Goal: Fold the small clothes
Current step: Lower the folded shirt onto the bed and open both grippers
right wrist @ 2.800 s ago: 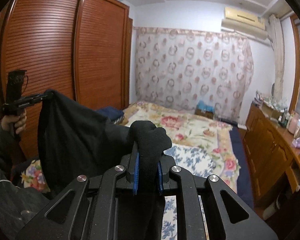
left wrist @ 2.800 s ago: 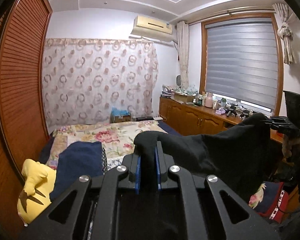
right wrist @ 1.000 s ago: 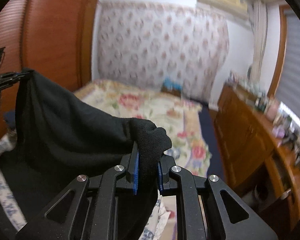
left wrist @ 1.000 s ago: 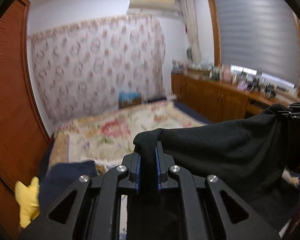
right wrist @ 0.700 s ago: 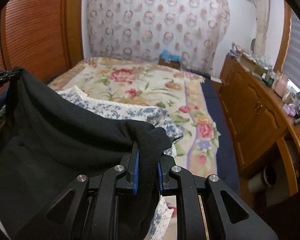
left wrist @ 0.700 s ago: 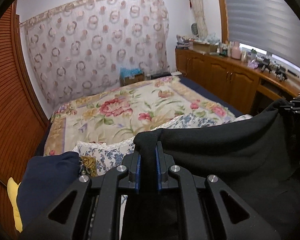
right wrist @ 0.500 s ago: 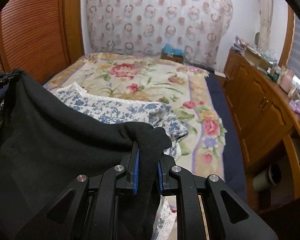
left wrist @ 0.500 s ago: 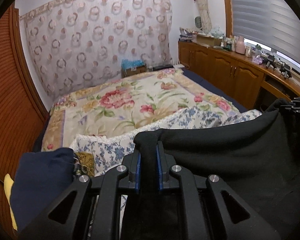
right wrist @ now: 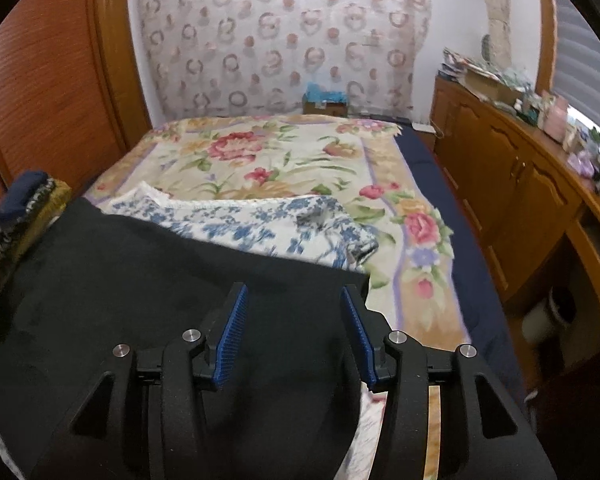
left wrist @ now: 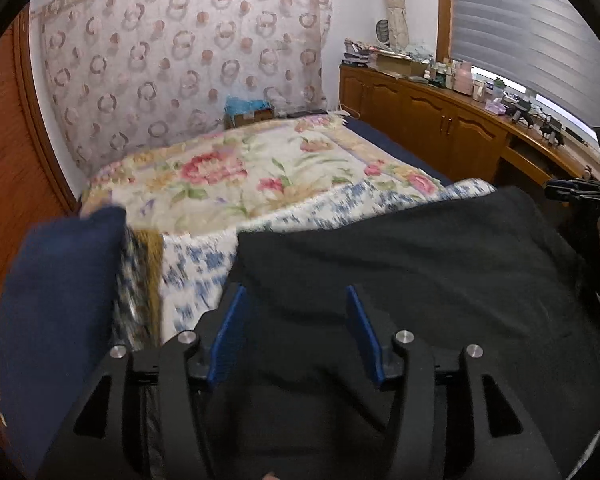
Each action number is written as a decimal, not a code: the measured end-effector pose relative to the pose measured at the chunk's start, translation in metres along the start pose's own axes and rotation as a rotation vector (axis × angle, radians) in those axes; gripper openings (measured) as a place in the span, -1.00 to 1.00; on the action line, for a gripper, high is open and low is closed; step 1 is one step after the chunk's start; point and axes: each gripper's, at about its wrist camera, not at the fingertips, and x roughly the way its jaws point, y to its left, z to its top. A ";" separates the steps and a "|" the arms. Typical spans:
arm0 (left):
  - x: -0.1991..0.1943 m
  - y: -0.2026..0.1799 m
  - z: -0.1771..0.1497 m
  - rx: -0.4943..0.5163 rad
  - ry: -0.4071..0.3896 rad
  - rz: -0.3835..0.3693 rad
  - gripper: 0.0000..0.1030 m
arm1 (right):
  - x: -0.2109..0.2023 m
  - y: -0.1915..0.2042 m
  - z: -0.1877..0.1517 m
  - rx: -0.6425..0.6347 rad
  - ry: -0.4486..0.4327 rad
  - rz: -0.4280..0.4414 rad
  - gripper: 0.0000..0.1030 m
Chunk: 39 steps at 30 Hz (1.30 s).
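Observation:
A black garment (left wrist: 400, 264) lies spread flat across the near end of the bed. In the left wrist view, my left gripper (left wrist: 294, 294) hovers over the garment's left corner. Its jaws are opening, and the blue pads (left wrist: 228, 332) stand apart without pressing the cloth. My right gripper (right wrist: 293, 290) is over the garment's (right wrist: 140, 280) right corner. Its jaws are also opening, and the cloth lies loose under them. The right gripper (left wrist: 556, 192) also shows at the far right edge of the left wrist view.
Under the garment's far edge lies a blue-and-white floral cloth (right wrist: 268, 220) on the flowered bedspread (right wrist: 260, 152). A navy folded pile (left wrist: 60, 280) sits at the left. Wooden cabinets (right wrist: 520, 200) run along the right, and a wardrobe (right wrist: 40, 80) stands at the left.
Both grippers came down toward the bed with the black garment held up between them. They then let go, and it now lies flat. Both sets of jaws went from shut to apart.

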 end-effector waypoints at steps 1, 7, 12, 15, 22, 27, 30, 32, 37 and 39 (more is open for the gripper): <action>0.000 -0.001 -0.008 -0.012 0.009 -0.013 0.00 | -0.009 0.002 -0.008 0.015 0.000 -0.003 -0.05; 0.004 -0.011 -0.034 0.004 0.052 -0.015 0.01 | -0.029 0.008 -0.047 0.043 0.062 -0.035 -0.05; 0.006 -0.009 -0.036 -0.017 0.066 -0.021 0.01 | -0.035 0.006 -0.076 0.092 0.112 -0.050 -0.06; 0.008 -0.006 -0.037 -0.033 0.069 -0.021 0.01 | -0.035 0.007 -0.086 0.112 0.118 -0.032 -0.06; 0.010 -0.002 -0.039 -0.051 0.087 0.022 0.01 | -0.019 0.023 -0.087 0.082 0.124 0.004 -0.06; 0.003 0.002 -0.043 -0.069 0.099 0.076 0.01 | -0.009 0.030 -0.092 0.025 0.117 -0.029 -0.06; 0.003 0.003 -0.048 -0.074 0.112 0.104 0.01 | -0.008 0.030 -0.095 0.026 0.106 -0.027 -0.06; 0.005 0.004 -0.050 -0.076 0.125 0.121 0.01 | -0.009 0.029 -0.096 0.028 0.104 -0.023 -0.06; 0.010 0.001 -0.058 -0.063 0.156 0.165 0.01 | -0.010 0.030 -0.096 0.028 0.102 -0.024 -0.06; 0.012 0.001 -0.059 -0.061 0.163 0.182 0.01 | -0.010 0.030 -0.096 0.028 0.102 -0.023 -0.06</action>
